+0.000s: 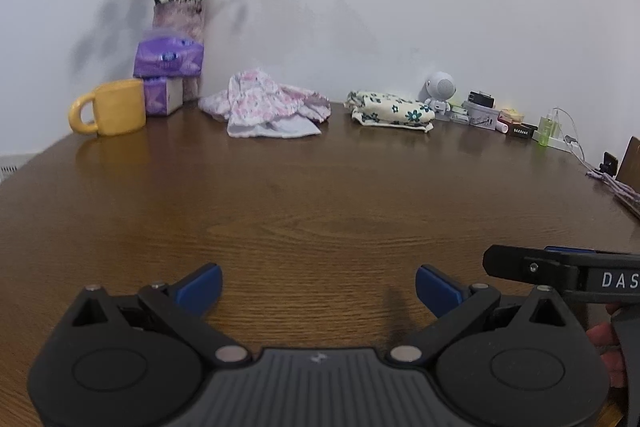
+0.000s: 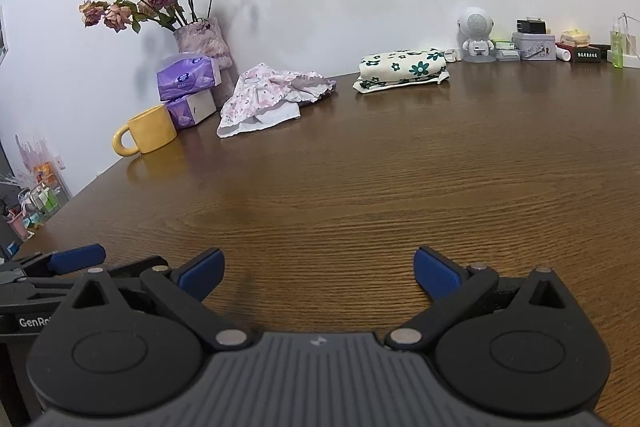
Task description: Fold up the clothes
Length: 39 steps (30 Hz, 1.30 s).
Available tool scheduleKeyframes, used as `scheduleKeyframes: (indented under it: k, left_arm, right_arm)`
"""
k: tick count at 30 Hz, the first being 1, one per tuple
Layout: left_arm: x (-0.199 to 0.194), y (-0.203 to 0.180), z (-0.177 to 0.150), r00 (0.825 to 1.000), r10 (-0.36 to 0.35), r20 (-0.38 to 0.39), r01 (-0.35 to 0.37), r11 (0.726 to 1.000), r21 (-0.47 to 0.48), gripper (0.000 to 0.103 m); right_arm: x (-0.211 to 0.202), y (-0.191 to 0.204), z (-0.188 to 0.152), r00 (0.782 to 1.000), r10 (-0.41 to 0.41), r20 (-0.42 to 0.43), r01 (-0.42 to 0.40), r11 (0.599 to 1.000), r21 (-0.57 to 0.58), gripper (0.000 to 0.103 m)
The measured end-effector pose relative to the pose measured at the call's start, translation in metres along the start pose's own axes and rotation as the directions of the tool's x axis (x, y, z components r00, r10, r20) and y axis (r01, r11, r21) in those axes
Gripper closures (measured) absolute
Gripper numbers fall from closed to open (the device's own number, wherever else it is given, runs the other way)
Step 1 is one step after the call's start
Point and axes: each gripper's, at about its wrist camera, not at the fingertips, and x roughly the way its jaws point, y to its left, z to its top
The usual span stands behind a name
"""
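Both grippers are held low over the near edge of the table, side by side and close together. The left gripper is spread wide, with nothing between its blue pads. The right gripper is likewise spread and empty; from the left wrist view its arm is seen just to the right.

Two garments are seen at the far side of the table, near the wall. The pink garment lies crumpled and unfolded, with a pale flap spilled toward the grippers. It is placed just right of the tissue packs and the mug, and the vase stands behind them. The green-flowered garment is seen further right, apparently already folded into a neat block, with its long axis running left to right along the wall.

The pink garment is judged to be the piece to be worked next. It lies well apart from both grippers, ahead and to the left. From the left gripper it is found almost straight ahead, slightly left; from the right gripper it is offset more to the left. The left gripper is therefore judged the nearer. A long forward reach across bare table is called for, and the mug beside the garment would have to be avoided.
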Motion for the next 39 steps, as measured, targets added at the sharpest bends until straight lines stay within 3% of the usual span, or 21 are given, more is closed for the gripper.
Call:
scheduleKeyframes:
  k: [4, 13, 39]
  left_arm:
    - [0.0012, 0.0055, -0.0004, 1.0, -0.013, -0.001, 0.013, 0.999, -0.037, 0.0]
    - [0.005, -0.0027, -0.0002, 1.0, 0.014, -0.025, -0.014, 1.0, 0.02, 0.0]
    - [0.0066, -0.0039, -0.0004, 0.999, 0.016, -0.031, -0.015, 0.999, 0.034, 0.0]
  right_arm:
    - [-0.0011, -0.0018, -0.0004, 1.0, 0.007, 0.003, -0.007, 1.0, 0.009, 0.001]
    - [-0.0022, -0.0036, 0.0, 1.0, 0.012, 0.003, -0.012, 1.0, 0.014, 0.001]
    - [-0.0016, -0.0045, 0.0005, 1.0, 0.021, 0.003, -0.021, 1.0, 0.016, 0.001]
